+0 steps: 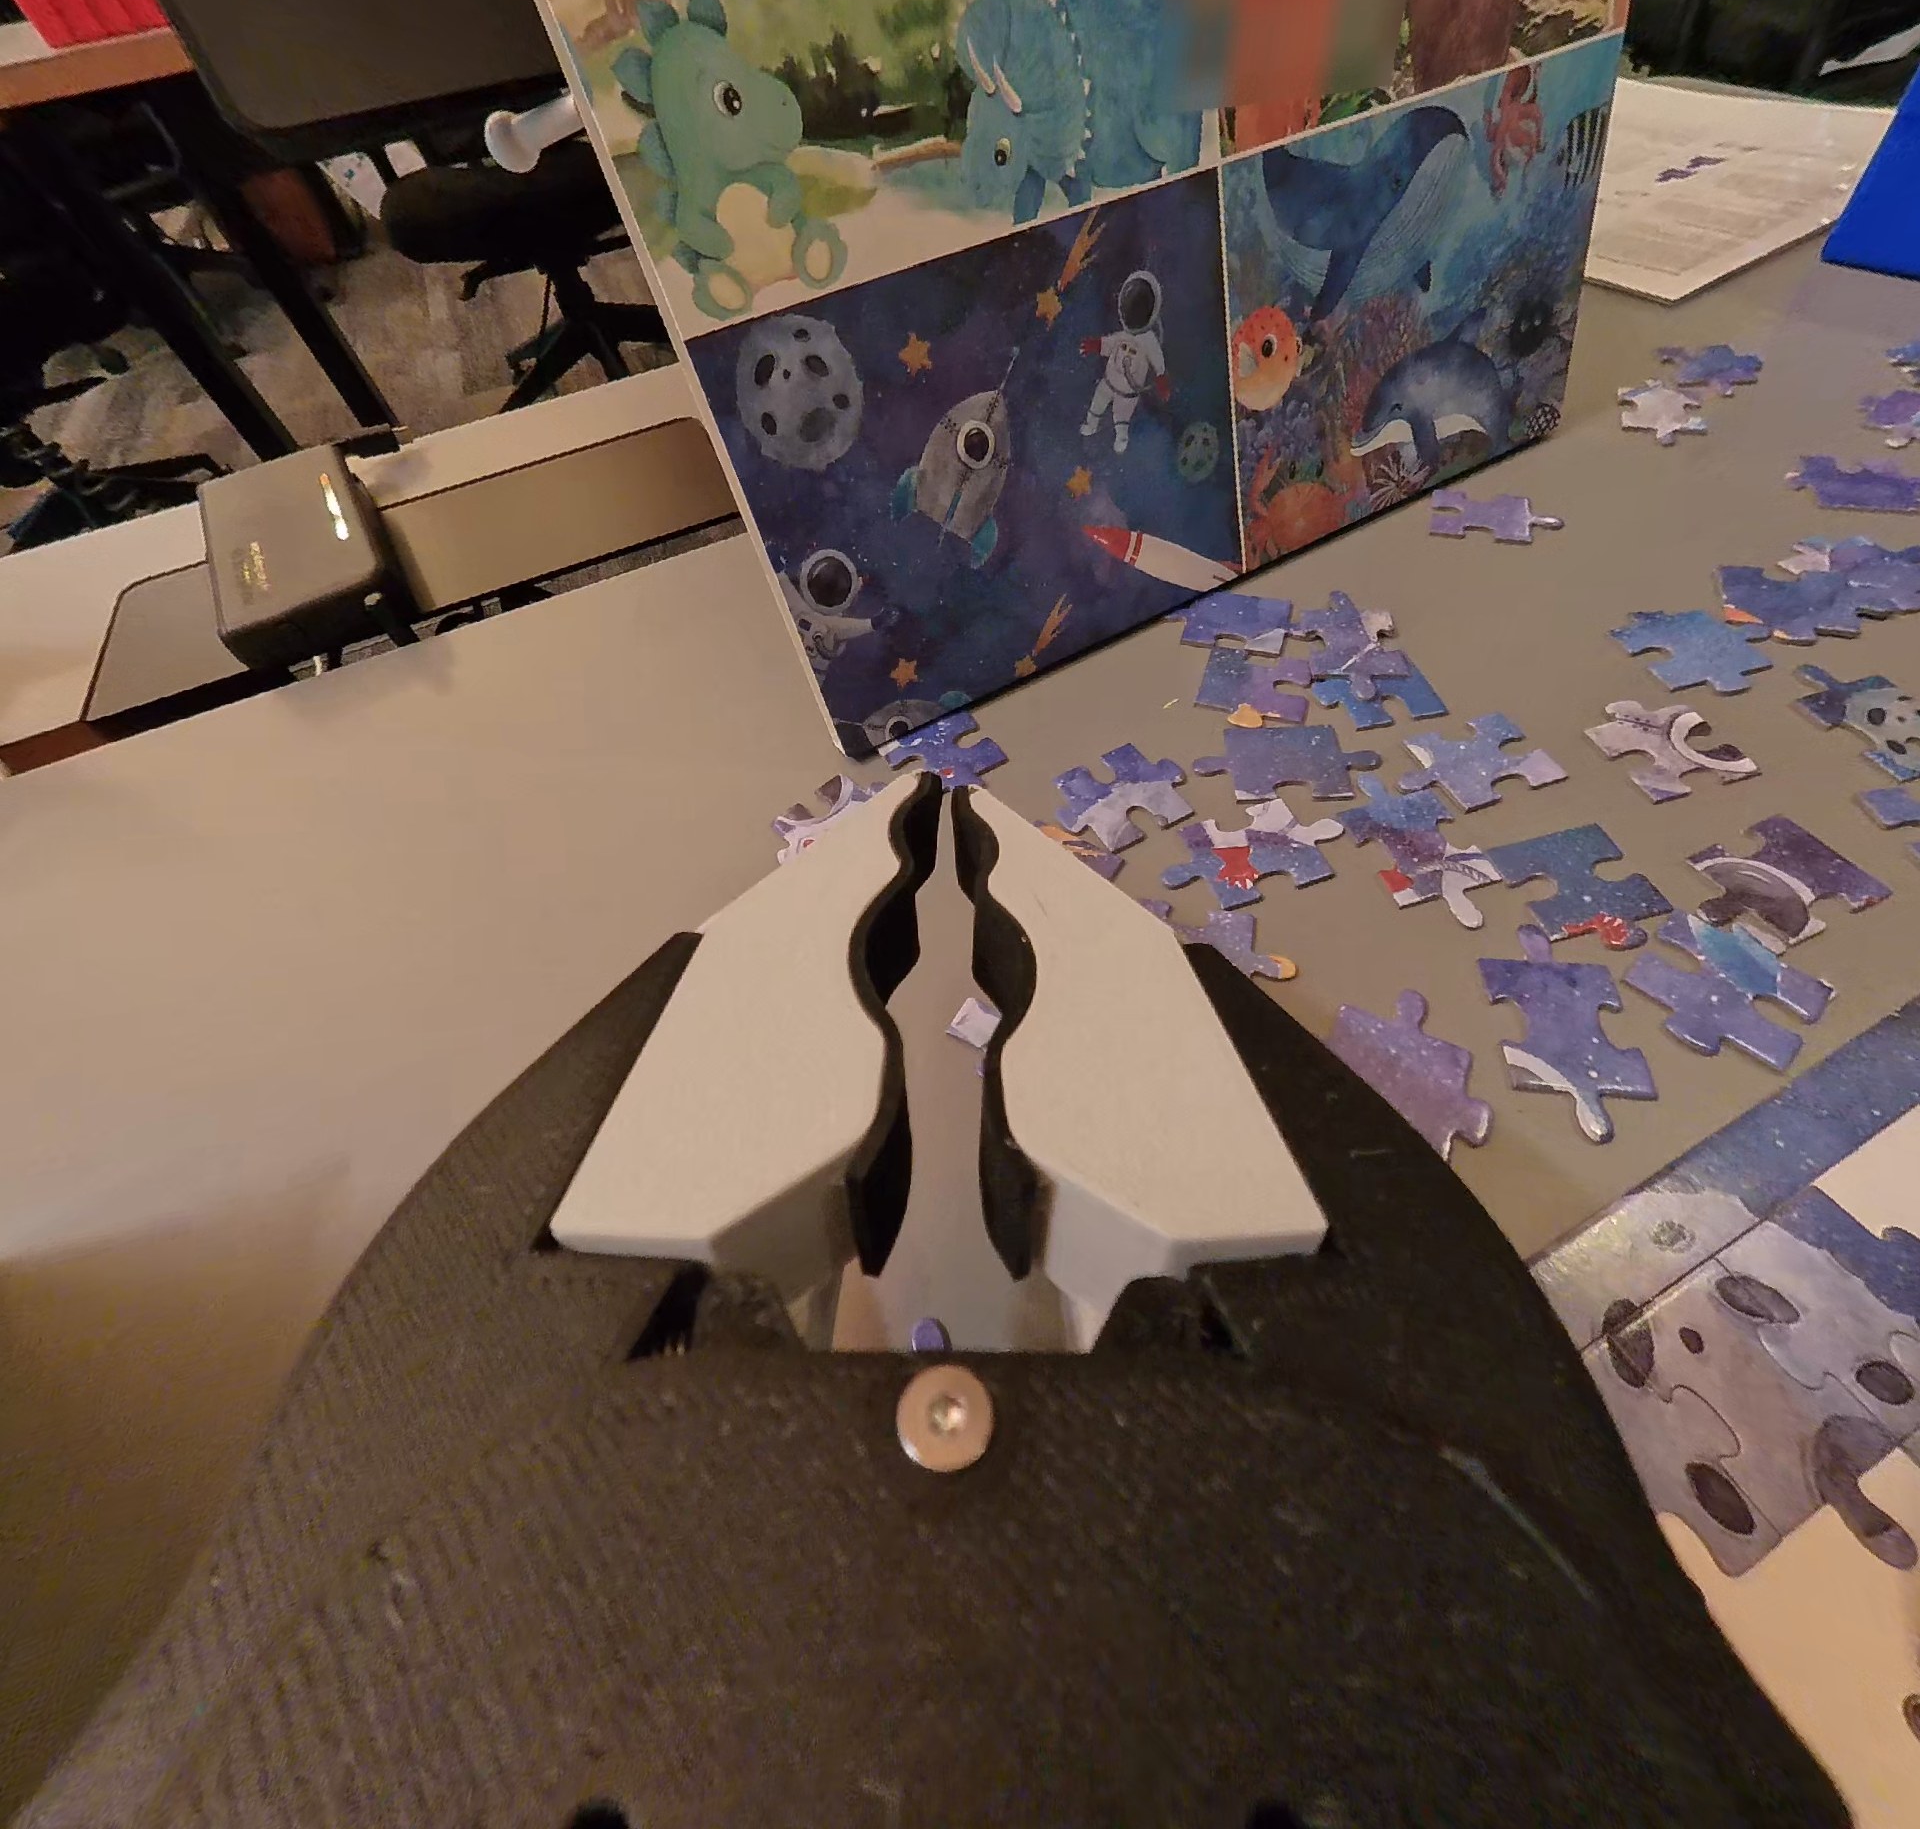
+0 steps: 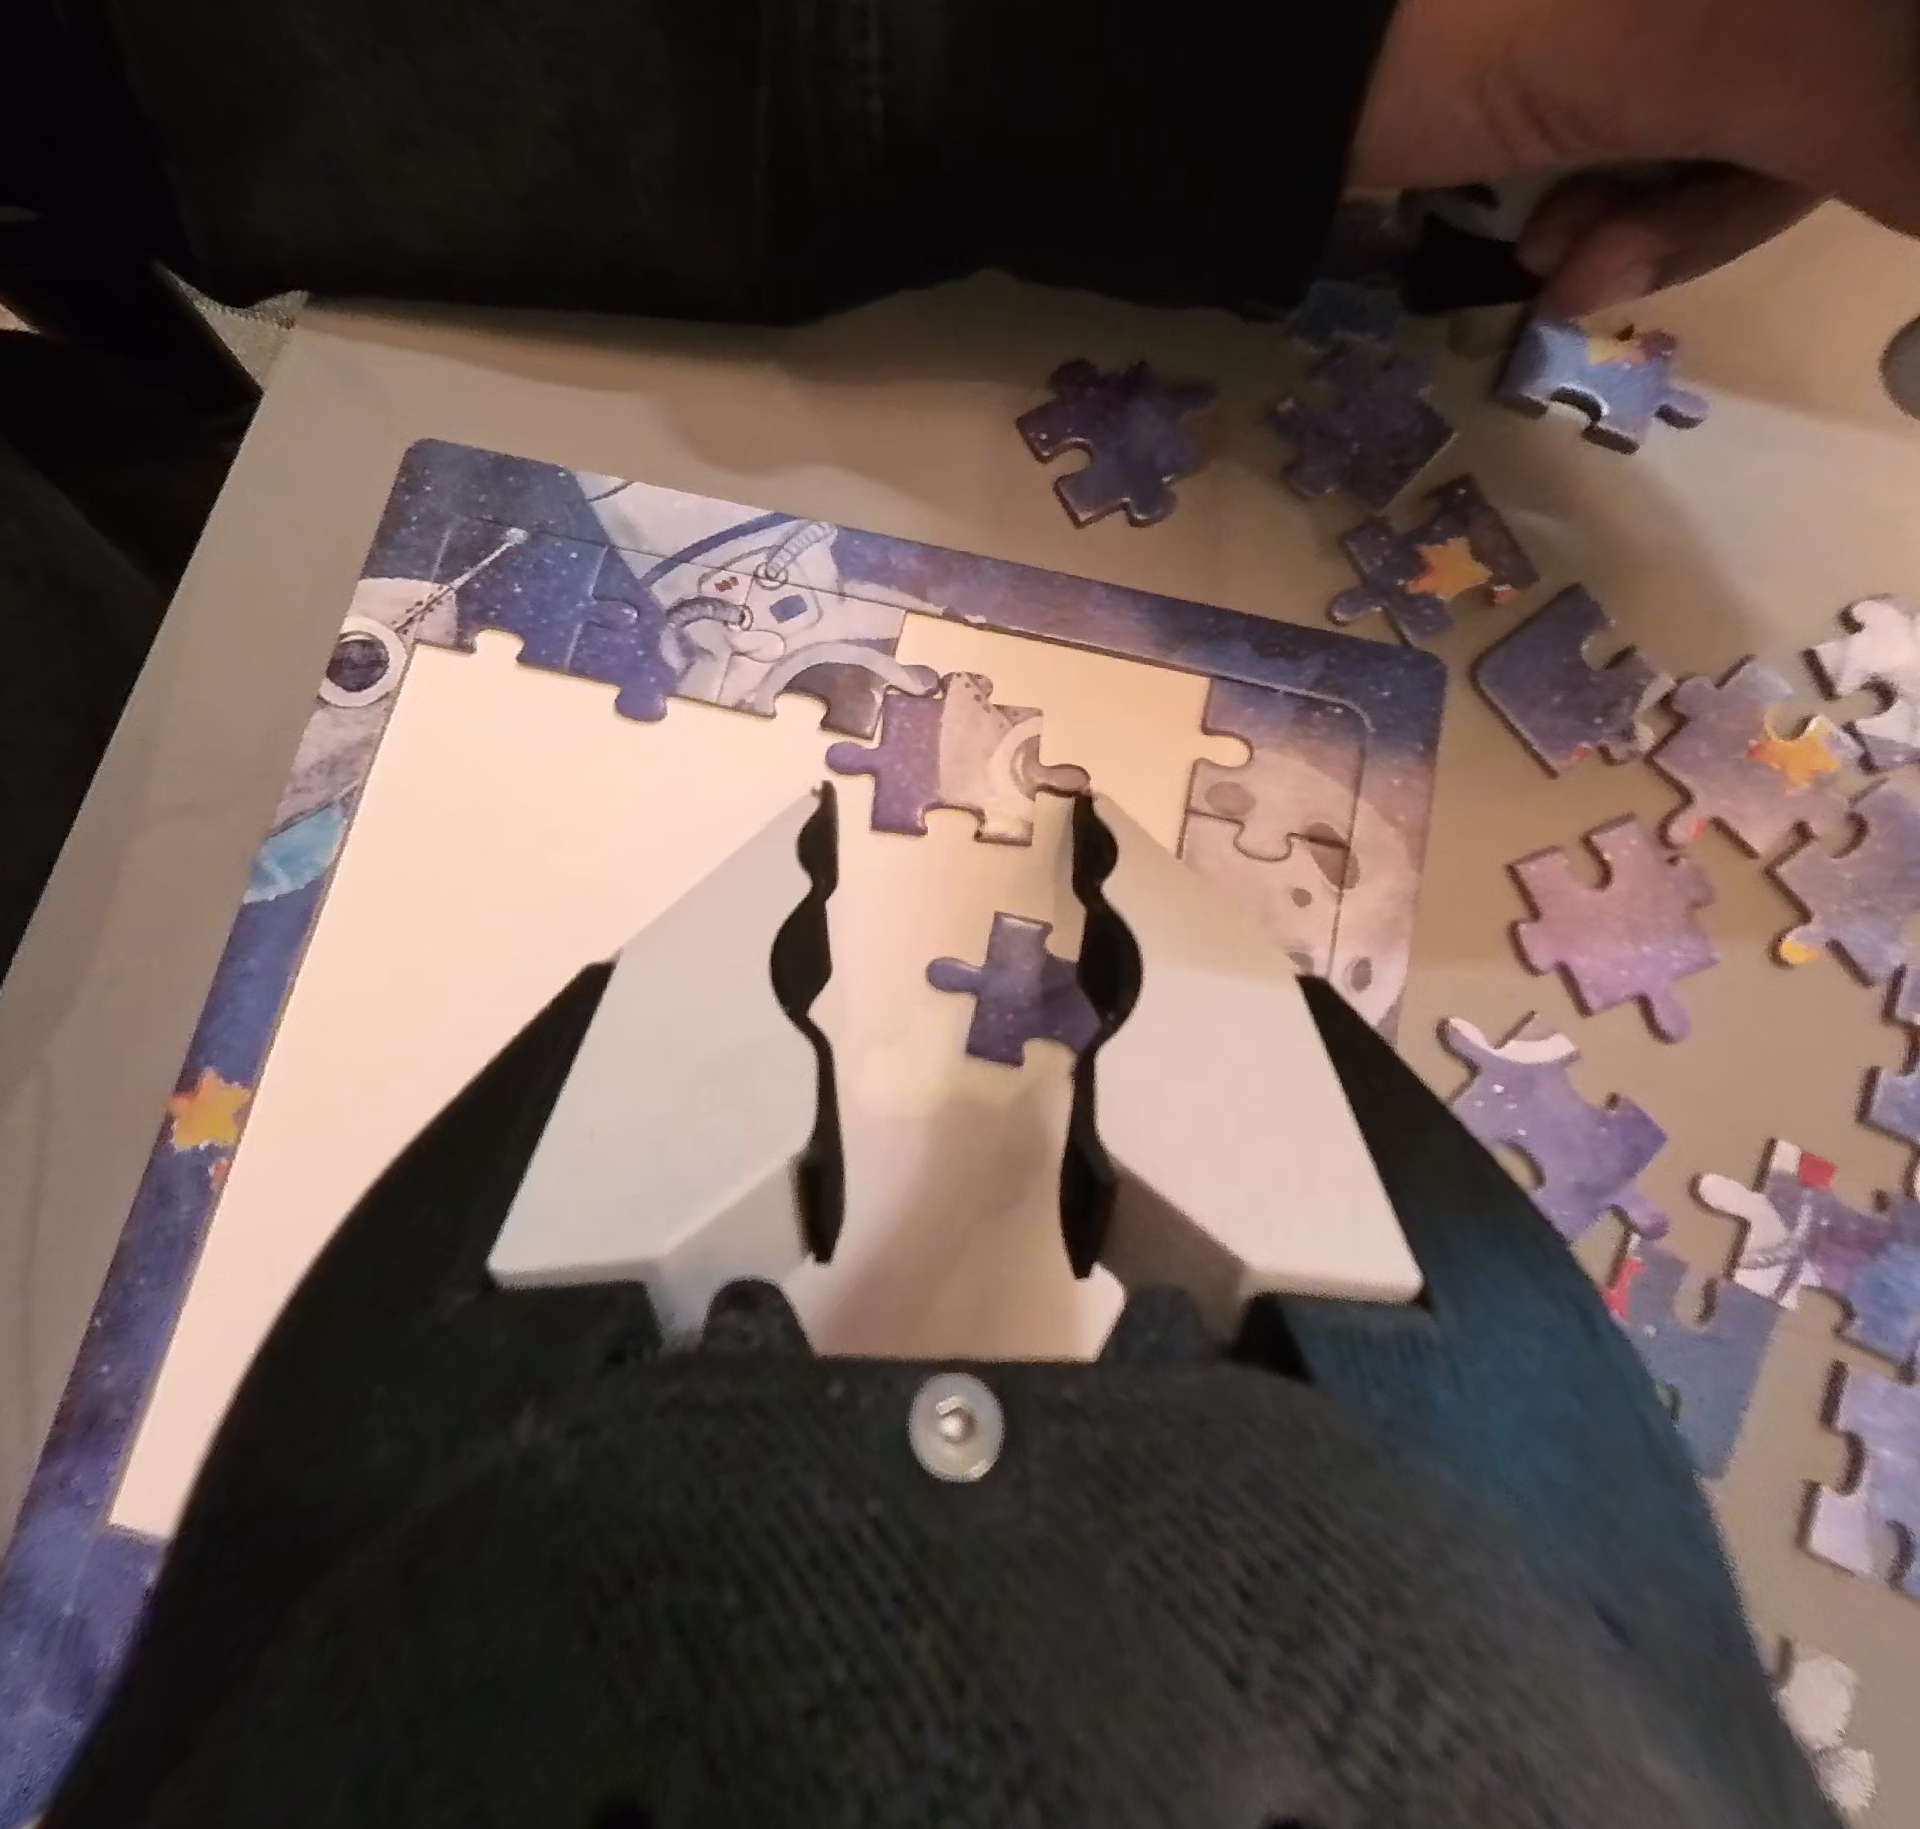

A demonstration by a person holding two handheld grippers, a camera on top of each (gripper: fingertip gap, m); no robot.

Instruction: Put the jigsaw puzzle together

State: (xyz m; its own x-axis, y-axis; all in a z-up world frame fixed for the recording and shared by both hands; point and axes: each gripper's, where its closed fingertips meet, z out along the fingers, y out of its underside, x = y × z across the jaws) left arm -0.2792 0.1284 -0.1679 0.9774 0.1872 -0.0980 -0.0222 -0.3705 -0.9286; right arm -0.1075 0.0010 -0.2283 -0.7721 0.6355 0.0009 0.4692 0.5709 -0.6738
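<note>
My left gripper (image 1: 948,790) is shut, low over the grey table (image 1: 416,948). Its tips meet at the near edge of a blue puzzle piece (image 1: 948,749) that lies flat by the corner of the picture box (image 1: 1039,377); nothing shows between the pads. My right gripper (image 2: 951,797) is open above the puzzle tray (image 2: 582,948). A blue and grey piece (image 2: 951,761) lies on the tray just past its tips, and the right fingertip (image 2: 1083,813) is at that piece's tab. A second blue piece (image 2: 1013,1000) lies on the tray between the fingers, beside the right one.
Several loose blue pieces (image 1: 1455,844) are scattered on the table right of the left gripper, and more (image 2: 1610,896) lie right of the tray. A hand (image 2: 1610,148) is at the top right over a loose piece (image 2: 1600,382). Papers (image 1: 1745,190) lie behind the box.
</note>
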